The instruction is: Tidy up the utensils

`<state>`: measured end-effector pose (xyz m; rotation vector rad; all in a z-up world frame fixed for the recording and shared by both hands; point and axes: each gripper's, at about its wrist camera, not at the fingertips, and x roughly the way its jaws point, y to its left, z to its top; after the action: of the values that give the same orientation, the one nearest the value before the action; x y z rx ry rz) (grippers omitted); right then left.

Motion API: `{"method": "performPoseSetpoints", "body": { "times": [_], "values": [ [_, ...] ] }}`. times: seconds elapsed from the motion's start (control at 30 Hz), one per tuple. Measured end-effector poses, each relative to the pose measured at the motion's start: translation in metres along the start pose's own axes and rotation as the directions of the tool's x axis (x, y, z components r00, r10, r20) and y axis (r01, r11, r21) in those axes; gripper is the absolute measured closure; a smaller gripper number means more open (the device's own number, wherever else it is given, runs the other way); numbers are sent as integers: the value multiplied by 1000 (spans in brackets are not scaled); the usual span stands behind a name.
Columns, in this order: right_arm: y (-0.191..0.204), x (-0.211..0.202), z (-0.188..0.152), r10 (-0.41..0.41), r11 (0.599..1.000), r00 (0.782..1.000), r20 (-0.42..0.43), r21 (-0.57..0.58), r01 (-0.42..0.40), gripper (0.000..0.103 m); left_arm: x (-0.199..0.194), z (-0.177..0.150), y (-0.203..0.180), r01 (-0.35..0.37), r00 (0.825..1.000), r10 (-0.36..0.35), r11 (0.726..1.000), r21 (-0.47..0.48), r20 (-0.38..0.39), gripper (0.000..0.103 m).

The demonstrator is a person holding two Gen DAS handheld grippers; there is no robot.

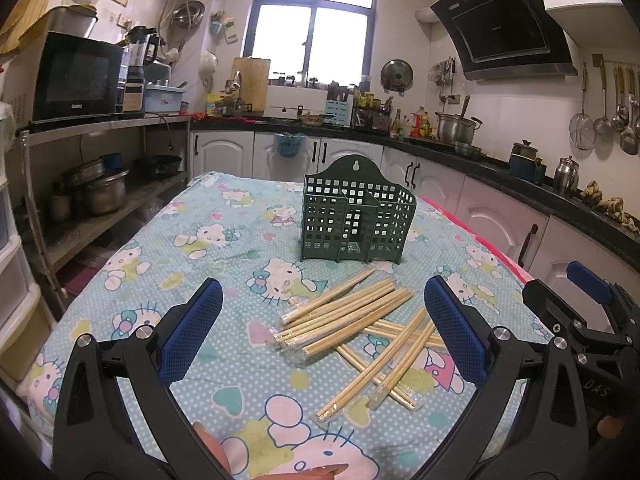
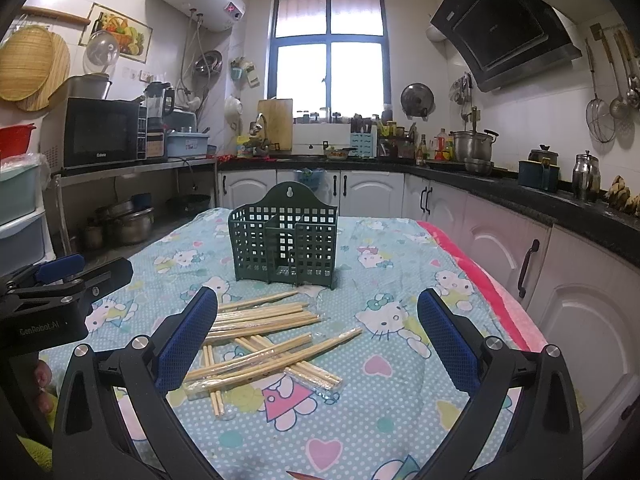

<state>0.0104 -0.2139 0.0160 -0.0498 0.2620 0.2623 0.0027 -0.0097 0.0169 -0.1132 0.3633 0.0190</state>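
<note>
A dark green slotted utensil holder stands upright on the table, also in the right wrist view. In front of it lies a loose pile of plastic-wrapped wooden chopsticks, also in the right wrist view. My left gripper is open and empty, above the pile's near side. My right gripper is open and empty, above the pile's right part. The right gripper shows at the right edge of the left wrist view; the left gripper shows at the left edge of the right wrist view.
The table wears a Hello Kitty cloth with a pink edge on the right. Kitchen counters with pots and white cabinets run behind and to the right. A shelf with a microwave stands on the left.
</note>
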Motion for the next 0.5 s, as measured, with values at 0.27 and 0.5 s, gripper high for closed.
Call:
{"method": "performPoseSetpoints", "body": {
  "times": [0.27, 0.5],
  "values": [
    [5, 6, -4, 35, 999, 999, -33, -14, -36, 6, 7, -9, 18, 9, 1000, -10, 999, -45, -28, 10],
    [11, 10, -5, 69, 997, 996, -59, -34, -71, 6, 21, -10, 45, -3, 996, -6, 994, -107, -88, 10]
  ]
}}
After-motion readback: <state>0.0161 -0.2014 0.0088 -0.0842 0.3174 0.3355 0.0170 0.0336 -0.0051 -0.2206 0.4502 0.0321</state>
